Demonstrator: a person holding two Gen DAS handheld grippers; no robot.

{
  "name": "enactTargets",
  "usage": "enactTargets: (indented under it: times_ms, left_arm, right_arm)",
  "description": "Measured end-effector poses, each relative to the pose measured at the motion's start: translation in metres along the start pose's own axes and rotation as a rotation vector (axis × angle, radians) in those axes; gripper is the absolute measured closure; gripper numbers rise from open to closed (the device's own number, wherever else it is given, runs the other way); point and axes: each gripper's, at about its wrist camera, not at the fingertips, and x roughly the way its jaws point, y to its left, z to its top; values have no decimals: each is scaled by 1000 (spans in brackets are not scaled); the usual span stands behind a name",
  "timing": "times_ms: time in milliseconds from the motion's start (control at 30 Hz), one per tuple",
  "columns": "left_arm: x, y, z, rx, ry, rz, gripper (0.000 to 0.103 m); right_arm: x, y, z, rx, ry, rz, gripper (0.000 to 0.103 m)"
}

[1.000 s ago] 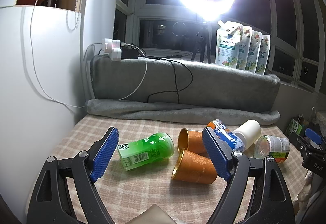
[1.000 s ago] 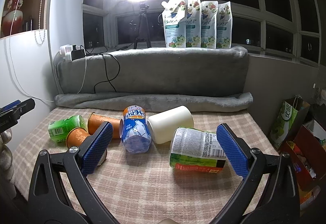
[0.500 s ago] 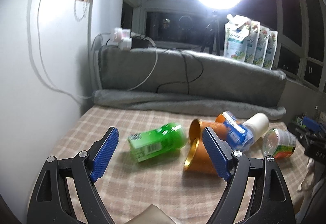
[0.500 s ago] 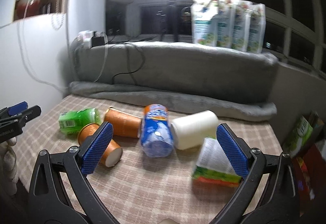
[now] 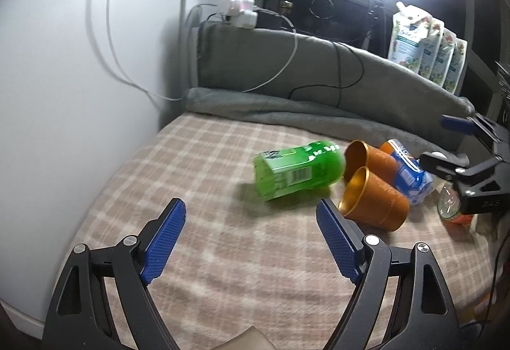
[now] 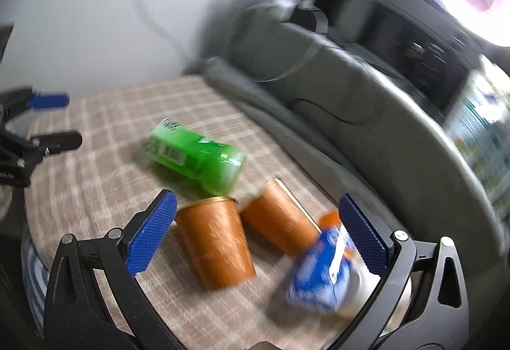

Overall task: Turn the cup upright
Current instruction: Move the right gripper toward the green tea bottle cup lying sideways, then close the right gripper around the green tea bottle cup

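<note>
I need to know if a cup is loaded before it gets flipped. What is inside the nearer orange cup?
The left wrist view looks into the nearer orange cup: only shiny gold wall shows near the mouth, with no contents. Its deep end is hidden.

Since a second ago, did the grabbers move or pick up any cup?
Both moved; nothing was picked up. The right gripper swung left and down toward the two orange cups, now right before its open jaws. The left gripper swung left, jaws open and empty. The green bottle, orange cups and blue cup still lie on their sides on the checked cloth.
</note>
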Motion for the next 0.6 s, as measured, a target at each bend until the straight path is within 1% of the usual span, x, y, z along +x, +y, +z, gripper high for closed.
enactTargets:
  times_ms: [167,333,500,600]
  left_arm:
    - [-2,14,-3,-28,5,20,19]
    - [-5,26,-5,-65,13,34,19]
    - [-5,33,-10,-84,32,31,19]
    - [-3,35,-11,-91,40,30,19]
  right_arm:
    - [35,18,25,-165,67,75,0]
    - [67,37,44,-299,125,143,0]
    - [93,54,50,-409,183,195,0]
    - [109,63,52,-474,213,197,0]
